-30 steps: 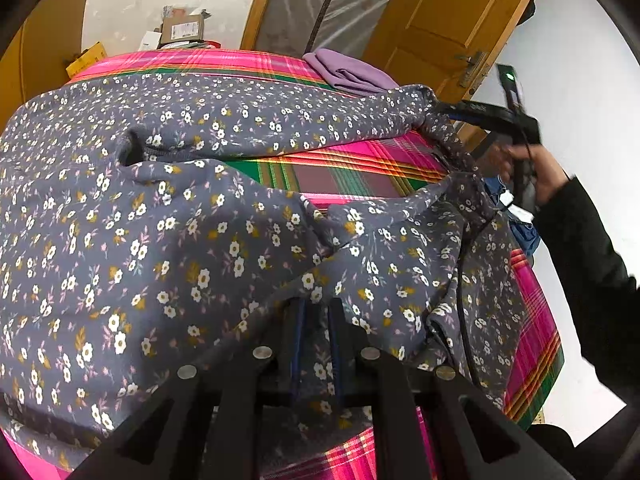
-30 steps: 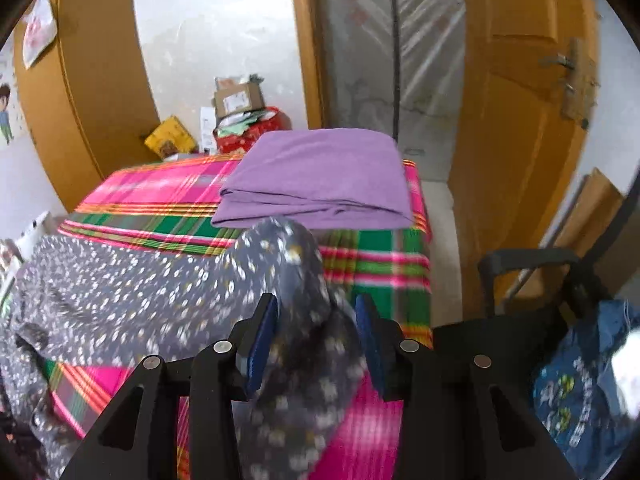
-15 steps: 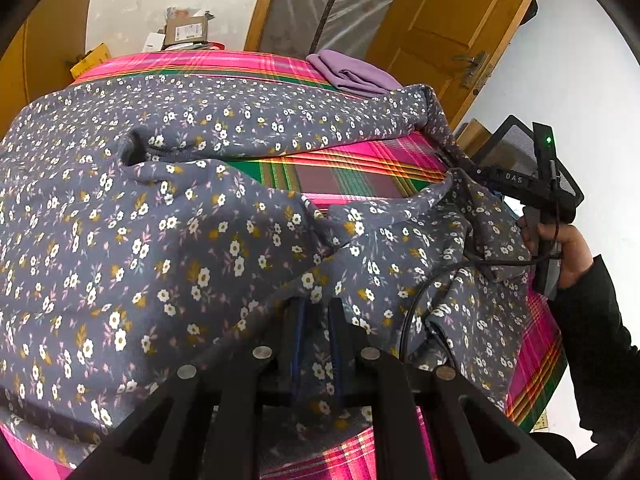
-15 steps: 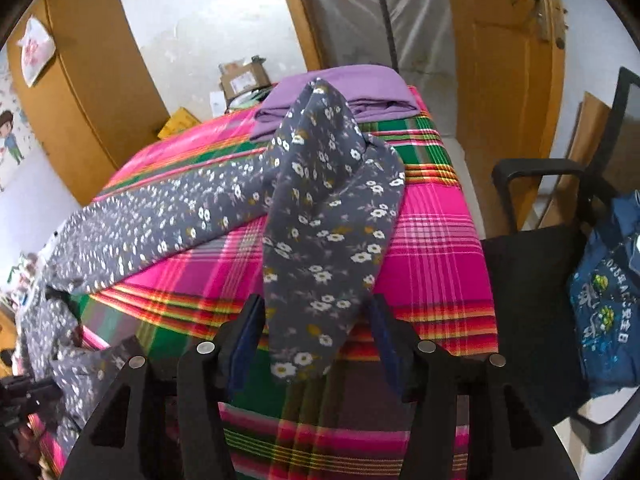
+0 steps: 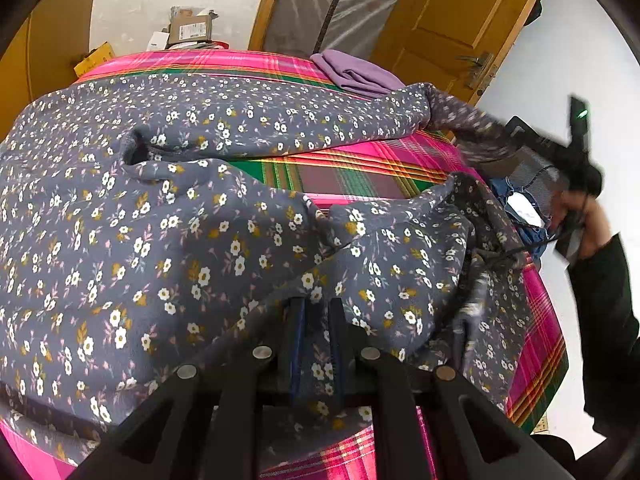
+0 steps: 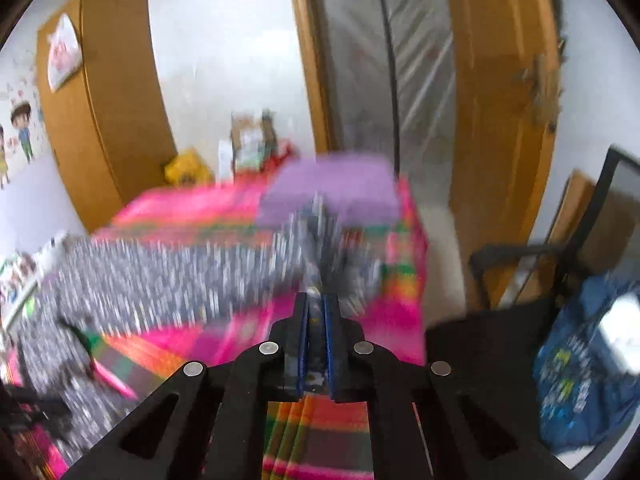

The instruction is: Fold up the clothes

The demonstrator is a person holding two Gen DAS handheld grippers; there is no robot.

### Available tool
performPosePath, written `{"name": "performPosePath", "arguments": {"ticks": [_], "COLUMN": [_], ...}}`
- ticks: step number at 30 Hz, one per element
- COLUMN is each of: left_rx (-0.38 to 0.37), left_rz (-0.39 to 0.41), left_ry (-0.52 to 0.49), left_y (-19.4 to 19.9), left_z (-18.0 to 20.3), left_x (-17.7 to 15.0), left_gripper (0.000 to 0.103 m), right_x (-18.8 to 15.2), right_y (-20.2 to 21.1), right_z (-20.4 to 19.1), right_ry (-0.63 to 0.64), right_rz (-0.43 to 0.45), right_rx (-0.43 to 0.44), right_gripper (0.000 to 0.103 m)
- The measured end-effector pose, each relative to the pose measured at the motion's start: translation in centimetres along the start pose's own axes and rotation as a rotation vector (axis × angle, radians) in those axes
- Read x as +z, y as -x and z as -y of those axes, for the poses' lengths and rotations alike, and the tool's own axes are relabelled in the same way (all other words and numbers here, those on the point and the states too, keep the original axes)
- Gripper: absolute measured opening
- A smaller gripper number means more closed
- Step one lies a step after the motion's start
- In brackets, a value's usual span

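The floral garment [image 5: 168,216] sprawls across the plaid-covered tabletop [image 5: 360,172]. The left gripper [image 5: 316,312] has its fingers closed on a near fold. The right gripper [image 6: 316,312], though blurred, appears clamped on another edge, near a folded purple cloth [image 6: 332,188].

A pink, green and yellow plaid cover [image 5: 360,168] lay across the table. Beyond it, a cardboard box [image 5: 192,30] and a yellow package [image 5: 96,58] sat near a white wall. A wooden door [image 5: 452,28] stood at right, beside a black chair [image 6: 540,272].
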State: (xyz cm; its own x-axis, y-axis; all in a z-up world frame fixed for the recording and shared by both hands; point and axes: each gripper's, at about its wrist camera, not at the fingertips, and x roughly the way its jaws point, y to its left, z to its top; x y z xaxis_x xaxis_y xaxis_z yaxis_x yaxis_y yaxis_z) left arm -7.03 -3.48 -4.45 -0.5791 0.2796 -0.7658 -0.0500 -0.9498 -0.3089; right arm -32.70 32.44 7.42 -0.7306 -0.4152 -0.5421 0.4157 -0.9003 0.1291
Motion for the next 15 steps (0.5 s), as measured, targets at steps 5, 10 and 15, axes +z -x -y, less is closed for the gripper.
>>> {"name": "performPosePath", "arguments": {"ticks": [5, 10, 15], "left_rx": [-0.004, -0.005, -0.007], "left_rz": [0.001, -0.001, -0.003], "left_ry": [0.002, 0.000, -0.002], "left_y": [0.0, 0.0, 0.1], "left_z": [-0.1, -0.1, 0.0], "left_x": [0.1, 0.1, 0.1], "left_gripper": [0.012, 0.012, 0.012], "right_x": [6.3, 9.1, 3.5], "right_y": [2.3, -2.7, -2.3], "right_z": [3.3, 6.3, 0.3], "right_ry": [-0.025, -0.057, 0.017], "right_rz": [0.125, 0.003, -0.039], "right_rx": [-0.049, -0.219, -0.009], "right_gripper": [0.007, 0.011, 0.029]}}
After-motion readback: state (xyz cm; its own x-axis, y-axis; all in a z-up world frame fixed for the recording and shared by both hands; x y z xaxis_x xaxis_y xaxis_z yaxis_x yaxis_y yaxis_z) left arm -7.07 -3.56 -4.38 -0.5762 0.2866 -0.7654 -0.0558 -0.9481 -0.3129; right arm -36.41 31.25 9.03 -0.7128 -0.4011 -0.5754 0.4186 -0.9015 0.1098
